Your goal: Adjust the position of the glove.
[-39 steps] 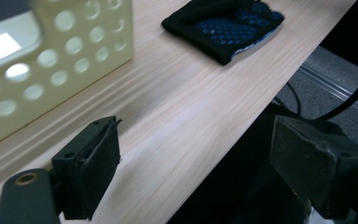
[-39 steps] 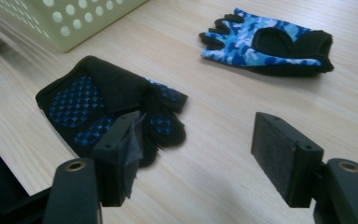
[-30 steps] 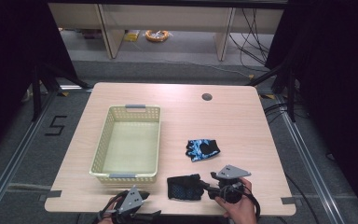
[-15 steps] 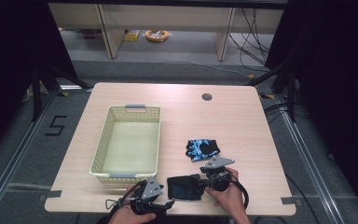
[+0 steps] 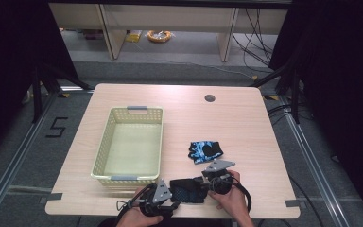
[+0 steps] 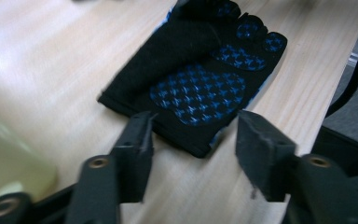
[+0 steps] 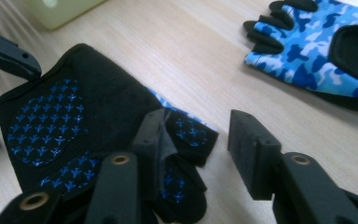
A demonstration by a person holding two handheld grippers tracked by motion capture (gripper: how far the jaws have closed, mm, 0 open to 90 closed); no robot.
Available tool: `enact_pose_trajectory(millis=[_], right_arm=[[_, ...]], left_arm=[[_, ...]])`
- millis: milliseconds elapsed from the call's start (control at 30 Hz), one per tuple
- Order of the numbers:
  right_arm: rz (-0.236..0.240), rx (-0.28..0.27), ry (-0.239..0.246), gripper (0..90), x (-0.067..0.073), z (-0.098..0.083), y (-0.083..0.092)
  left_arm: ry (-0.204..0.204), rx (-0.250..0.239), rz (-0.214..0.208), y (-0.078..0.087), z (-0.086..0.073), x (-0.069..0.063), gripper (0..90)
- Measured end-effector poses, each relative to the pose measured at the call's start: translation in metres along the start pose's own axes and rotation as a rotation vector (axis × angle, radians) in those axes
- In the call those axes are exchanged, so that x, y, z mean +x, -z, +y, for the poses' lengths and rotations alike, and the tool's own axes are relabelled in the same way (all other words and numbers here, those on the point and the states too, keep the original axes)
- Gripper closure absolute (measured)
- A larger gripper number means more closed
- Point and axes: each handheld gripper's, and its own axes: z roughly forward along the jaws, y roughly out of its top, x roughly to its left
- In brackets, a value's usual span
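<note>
Black palm-up glove [image 5: 187,189] lies between left gripper [image 6: 193,140] and right gripper [image 7: 193,140]; both have just been closing, jaws spread, straddling its opposite ends, pads not pressing

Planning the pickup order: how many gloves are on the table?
2: a palm-up glove at the near edge between both grippers, and a camouflage-side-up glove just beyond it.

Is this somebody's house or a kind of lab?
Probably a lab or test room: a bare wooden table on metal floor rails, black curtains around, and loose cables on the floor behind.
</note>
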Motion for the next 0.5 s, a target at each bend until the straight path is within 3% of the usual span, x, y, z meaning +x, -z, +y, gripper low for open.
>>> enact_pose_trajectory(millis=[33, 67, 167, 200, 233, 300, 367, 433, 500], right_arm=[[0.01, 0.022, -0.002, 61.8, 0.0, 0.0, 0.001], [0.007, 0.004, 0.007, 63.8, 0.0, -0.001, -0.001], [0.043, 0.005, -0.025, 77.0, -0.002, -0.003, 0.002], [0.043, 0.005, -0.025, 77.0, -0.002, -0.003, 0.002], [0.047, -0.025, -0.025, 82.7, -0.003, -0.004, 0.0], [0.058, -0.013, -0.015, 84.0, -0.003, -0.003, 0.003], [0.061, -0.037, -0.023, 85.0, -0.002, -0.001, 0.007], [0.064, -0.063, -0.026, 85.4, 0.0, 0.001, 0.013], [0.081, -0.101, -0.037, 85.6, 0.003, 0.004, 0.023]], left_arm=[[-0.044, -0.001, 0.004, 0.001, 0.001, 0.001, 52.5], [-0.011, -0.006, -0.008, 0.001, 0.0, -0.001, 56.0], [-0.038, -0.003, -0.004, 0.001, 0.0, -0.002, 69.8], [-0.038, -0.003, -0.004, 0.001, 0.0, -0.002, 71.2], [-0.046, -0.003, 0.001, 0.001, 0.001, -0.002, 73.3], [-0.07, -0.001, 0.01, 0.001, 0.001, -0.002, 74.6], [-0.063, -0.014, -0.018, 0.001, 0.001, -0.002, 78.0], [-0.076, -0.011, 0.001, 0.003, 0.002, -0.001, 80.1], [-0.072, -0.033, -0.011, 0.004, 0.004, -0.003, 81.2]])
